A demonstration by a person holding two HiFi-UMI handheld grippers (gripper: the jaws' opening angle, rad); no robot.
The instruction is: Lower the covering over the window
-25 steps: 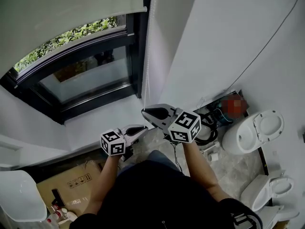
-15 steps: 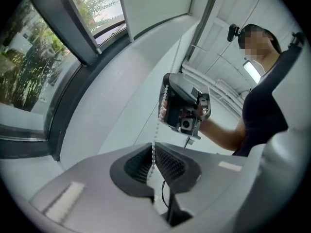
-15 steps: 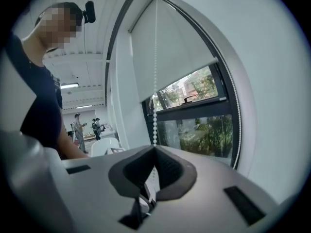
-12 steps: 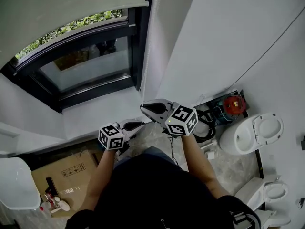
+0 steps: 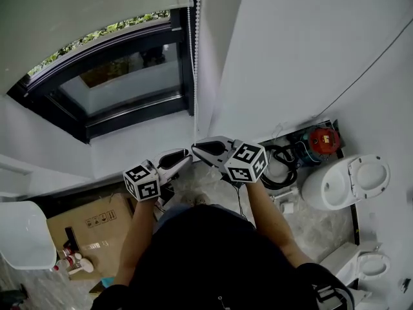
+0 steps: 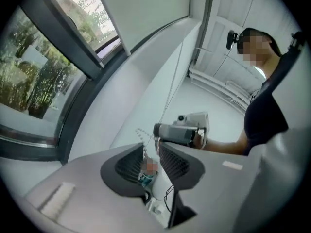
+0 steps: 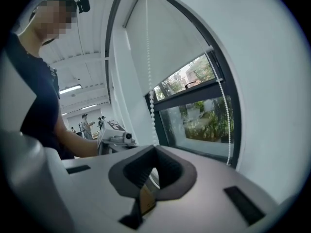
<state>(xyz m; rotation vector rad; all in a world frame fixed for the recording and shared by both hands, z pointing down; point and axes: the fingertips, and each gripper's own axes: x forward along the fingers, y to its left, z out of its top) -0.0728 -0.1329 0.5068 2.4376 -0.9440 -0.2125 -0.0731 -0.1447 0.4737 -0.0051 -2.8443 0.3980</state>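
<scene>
A: Blind [image 5: 84, 5]: look, posn?
B: Plain pale sheet, drawn partway over window [image 5: 122, 86] top. Bead chain [image 5: 192, 63] clamped in right gripper [image 5: 197, 148]; left gripper [image 5: 186, 154] jaws just been opening, chain unpressed btwn.

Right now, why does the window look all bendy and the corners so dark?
Head view: the wide lens bows the window frame into a curve. Left gripper view: the round lens leaves the corners black, and the trees outside glow pale. Right gripper view: same dark corners and bending.
</scene>
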